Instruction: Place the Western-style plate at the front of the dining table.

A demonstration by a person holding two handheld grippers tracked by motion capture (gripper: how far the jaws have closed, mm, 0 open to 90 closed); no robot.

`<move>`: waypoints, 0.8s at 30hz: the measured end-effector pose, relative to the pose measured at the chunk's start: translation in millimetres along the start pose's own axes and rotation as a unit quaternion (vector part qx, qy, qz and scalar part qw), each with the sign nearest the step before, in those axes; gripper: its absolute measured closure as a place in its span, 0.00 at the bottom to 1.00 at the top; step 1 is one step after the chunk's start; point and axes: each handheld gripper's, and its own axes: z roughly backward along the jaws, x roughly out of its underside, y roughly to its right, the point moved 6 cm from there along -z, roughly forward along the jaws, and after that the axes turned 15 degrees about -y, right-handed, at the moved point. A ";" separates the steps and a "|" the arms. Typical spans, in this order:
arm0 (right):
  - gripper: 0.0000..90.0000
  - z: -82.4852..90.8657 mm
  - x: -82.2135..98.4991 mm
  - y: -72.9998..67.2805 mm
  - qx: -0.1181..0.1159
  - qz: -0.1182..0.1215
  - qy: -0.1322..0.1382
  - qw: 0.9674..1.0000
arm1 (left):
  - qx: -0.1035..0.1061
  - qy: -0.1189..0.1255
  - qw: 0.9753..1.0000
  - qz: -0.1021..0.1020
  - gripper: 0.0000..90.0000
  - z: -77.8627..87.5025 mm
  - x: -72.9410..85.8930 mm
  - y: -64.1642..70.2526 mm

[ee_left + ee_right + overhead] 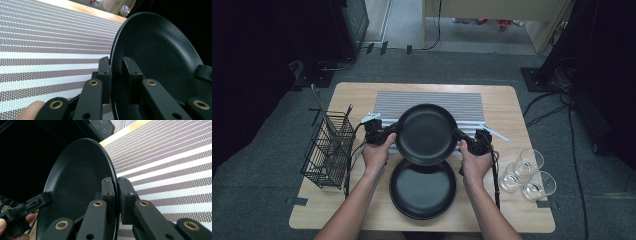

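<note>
Two grippers carry one black plate (426,134) between us at the centre of the high view, above the striped mat (462,102) and partly over a second black plate (422,189) lying on the table (512,100) below it. Our left gripper (387,134) is closed on the plate's left rim, and in its own view one jaw sits on each face of the rim. Our right gripper (463,139) is clamped on the opposite rim in the same way. We judge the hold thin: only rim edges are pinched, so uneven motion of our hands could twist the plate free and drop it onto the lower plate. The glasses (527,175) at lower right and the wire basket (329,150) at left stand well apart.
</note>
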 end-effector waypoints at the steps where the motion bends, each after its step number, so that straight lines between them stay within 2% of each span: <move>1: 0.95 -2.3 -2.0 1.4 0.000 -0.001 -0.002 1.000 | 0.000 -0.001 1.000 0.000 0.88 -1.1 -0.9 -0.6; 16: 0.95 -12.2 -15.0 6.1 -0.001 -0.012 0.001 1.000 | -0.003 -0.004 1.000 0.004 0.88 -11.9 -17.7 -5.2; 24: 0.95 -17.7 -18.1 13.4 -0.001 -0.020 0.003 1.000 | -0.005 -0.008 1.000 0.005 0.88 -19.5 -21.9 -7.2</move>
